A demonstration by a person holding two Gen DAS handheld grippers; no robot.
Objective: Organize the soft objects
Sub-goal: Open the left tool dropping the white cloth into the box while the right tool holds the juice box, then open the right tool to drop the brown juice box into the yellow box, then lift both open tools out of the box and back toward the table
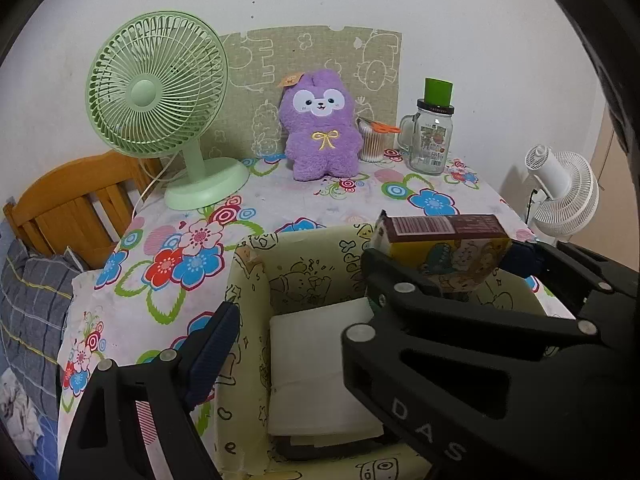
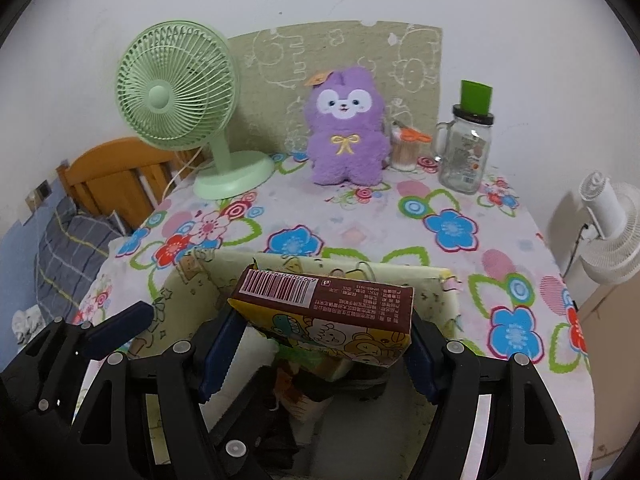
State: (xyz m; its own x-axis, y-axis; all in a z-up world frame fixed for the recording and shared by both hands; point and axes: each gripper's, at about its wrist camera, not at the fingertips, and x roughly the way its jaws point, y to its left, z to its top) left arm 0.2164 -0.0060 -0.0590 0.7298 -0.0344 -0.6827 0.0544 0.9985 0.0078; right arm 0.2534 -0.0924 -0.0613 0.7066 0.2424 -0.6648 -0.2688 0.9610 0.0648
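While right fingers [image 2: 324, 344] grip pack [image 2: 324, 312], left fingers [image 1: 224, 344] agape

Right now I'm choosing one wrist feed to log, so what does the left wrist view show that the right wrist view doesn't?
Left only: the white pack lying in the bin, and the left tool open above it.
Right only: the barcode on the box, with the right tool shut on the box from both sides.
Both: box, bin, purple plush, green fan, jar, white fan.
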